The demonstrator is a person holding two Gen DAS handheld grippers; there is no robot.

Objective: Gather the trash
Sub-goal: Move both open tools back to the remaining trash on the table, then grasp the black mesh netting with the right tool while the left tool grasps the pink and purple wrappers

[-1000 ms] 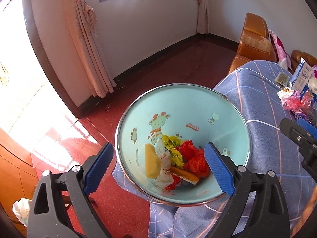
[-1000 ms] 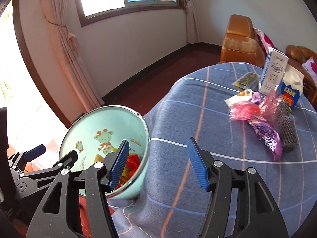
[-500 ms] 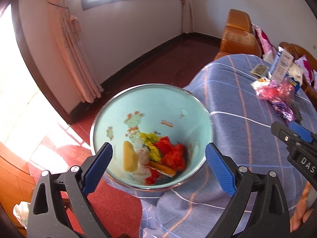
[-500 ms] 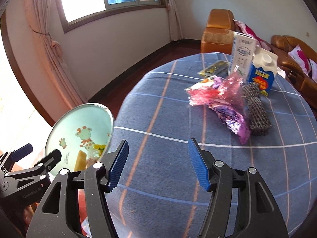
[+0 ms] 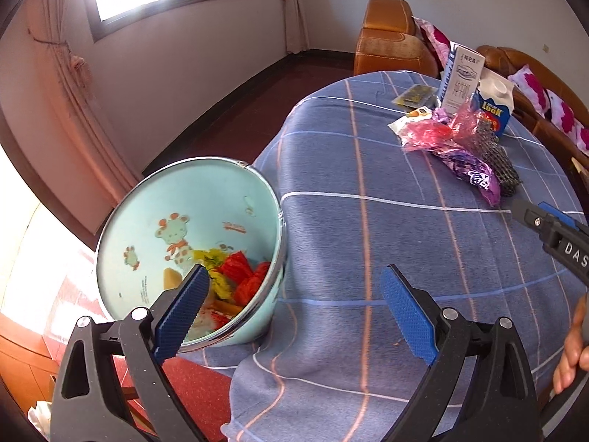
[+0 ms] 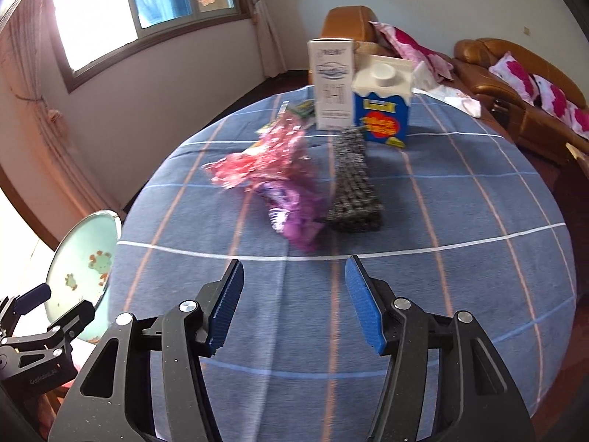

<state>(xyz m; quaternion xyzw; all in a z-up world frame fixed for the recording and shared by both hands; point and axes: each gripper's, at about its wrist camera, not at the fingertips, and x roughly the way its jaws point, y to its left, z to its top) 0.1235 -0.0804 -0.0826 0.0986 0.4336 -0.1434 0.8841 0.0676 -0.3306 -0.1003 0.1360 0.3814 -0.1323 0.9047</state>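
Reaching for the next trash: pink wrapper [image 6: 263, 164] and purple wrapper [image 6: 294, 208] near table [image 6: 460, 258] middle. Right gripper [image 6: 294, 309] half open, just narrowing, empty. Left gripper [image 5: 294, 305] wide, empty. Bucket [image 5: 154, 199] at left edge. Next: straddle wrapper, pinch.

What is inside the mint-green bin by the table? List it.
Inside the bin: crumpled red wrappers, yellow wrappers, a tan piece and an orange scrap. The left gripper's finger covers part of the pile; the bin's bottom is hidden.
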